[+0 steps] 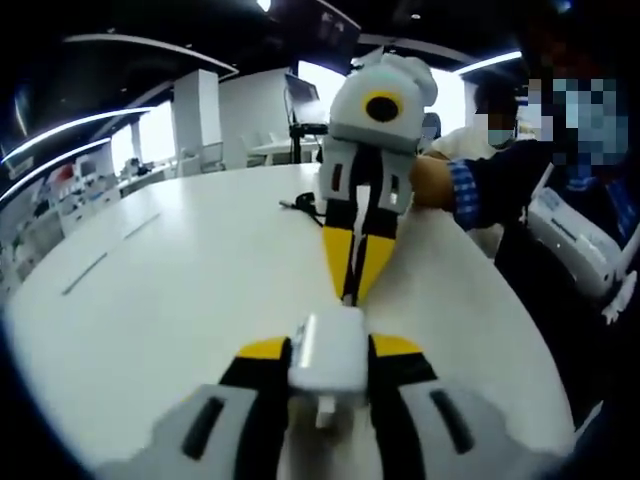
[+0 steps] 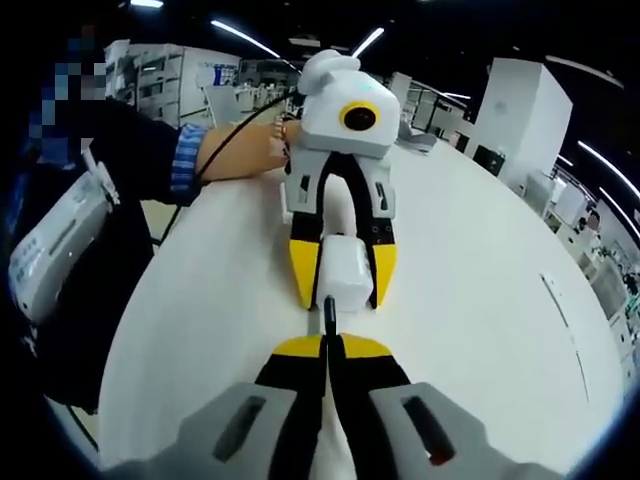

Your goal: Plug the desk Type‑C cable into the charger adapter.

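Note:
In the left gripper view, my left gripper (image 1: 330, 350) is shut on a white charger adapter (image 1: 330, 362), held just above the white table (image 1: 180, 270). Facing it, my right gripper (image 1: 352, 280) has its yellow tips shut on the black Type-C cable, whose plug (image 1: 348, 296) sits right at the adapter's far face. In the right gripper view, my right gripper (image 2: 328, 345) pinches the plug (image 2: 327, 312), which touches or nearly touches the adapter (image 2: 343, 272) held by the left gripper (image 2: 343, 288). I cannot tell whether the plug is inside the port.
More black cable (image 1: 300, 207) lies on the table behind the right gripper. A person in dark clothes stands at the table edge, and a hand (image 2: 245, 150) with a checked cuff holds the left gripper. Office desks and pillars stand far behind.

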`<state>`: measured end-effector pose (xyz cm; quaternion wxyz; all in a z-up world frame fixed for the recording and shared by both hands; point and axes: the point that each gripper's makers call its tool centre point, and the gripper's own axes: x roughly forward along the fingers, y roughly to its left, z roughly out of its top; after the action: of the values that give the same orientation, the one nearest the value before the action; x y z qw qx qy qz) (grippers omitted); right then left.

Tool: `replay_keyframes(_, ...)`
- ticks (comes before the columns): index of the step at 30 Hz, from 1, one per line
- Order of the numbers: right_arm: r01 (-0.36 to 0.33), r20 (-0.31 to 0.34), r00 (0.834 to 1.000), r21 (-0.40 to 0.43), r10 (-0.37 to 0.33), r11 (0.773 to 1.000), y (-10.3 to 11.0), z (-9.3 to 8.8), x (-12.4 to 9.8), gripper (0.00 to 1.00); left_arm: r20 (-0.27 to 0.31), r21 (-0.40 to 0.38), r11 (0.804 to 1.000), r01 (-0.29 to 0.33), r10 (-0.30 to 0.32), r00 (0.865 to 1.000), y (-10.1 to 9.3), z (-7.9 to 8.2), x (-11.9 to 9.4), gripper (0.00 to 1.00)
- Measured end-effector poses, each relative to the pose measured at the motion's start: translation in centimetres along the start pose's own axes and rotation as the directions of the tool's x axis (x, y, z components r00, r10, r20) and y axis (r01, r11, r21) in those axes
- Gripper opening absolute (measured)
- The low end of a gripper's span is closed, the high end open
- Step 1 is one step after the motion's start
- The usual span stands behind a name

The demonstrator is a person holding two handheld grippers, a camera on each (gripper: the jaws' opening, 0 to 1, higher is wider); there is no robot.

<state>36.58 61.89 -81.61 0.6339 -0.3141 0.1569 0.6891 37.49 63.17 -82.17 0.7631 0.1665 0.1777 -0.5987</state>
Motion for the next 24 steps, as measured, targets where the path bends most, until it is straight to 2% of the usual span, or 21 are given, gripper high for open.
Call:
replay_keyframes(1,0.0,0.005,1.0,-0.007,0.0,1.0,0.1,0.1,0.1,0.03,-0.002,0.033,0.999,0.002,-0.002,1.0,-0.1,0.0,-0.3,0.29)
replay_keyframes(3,-0.001,0.007,1.0,-0.017,0.001,1.0,0.2,0.1,0.1,0.03,-0.009,0.036,0.999,-0.001,0.002,1.0,-0.1,-0.1,-0.7,0.29)
replay_keyframes(9,-0.003,0.016,1.0,-0.027,0.003,1.0,0.3,0.1,0.2,0.03,-0.023,-0.004,1.0,0.011,-0.011,1.0,0.2,-0.8,-1.7,0.28)
replay_keyframes(12,-0.002,0.02,1.0,-0.028,0.003,1.0,0.3,0.1,0.3,0.03,-0.011,-0.027,0.999,0.024,-0.024,1.0,0.1,-0.6,-2.1,0.26)
replay_keyframes(15,0.003,0.019,1.0,-0.015,-0.003,1.0,0.1,0.0,0.2,0.03,-0.005,-0.089,0.996,0.019,-0.02,1.0,0.3,-0.5,-1.9,0.26)
replay_keyframes(18,0.042,0.001,0.999,0.002,-0.042,0.999,-0.7,-0.2,0.3,0.02,-0.021,-0.094,0.995,-0.022,0.021,1.0,1.0,-0.4,-1.7,0.25)
replay_keyframes(24,0.075,-0.022,0.997,0.024,-0.074,0.997,-1.0,-0.7,0.5,0.01,-0.031,-0.11,0.992,-0.056,0.053,0.998,1.8,-0.3,-1.3,0.25)
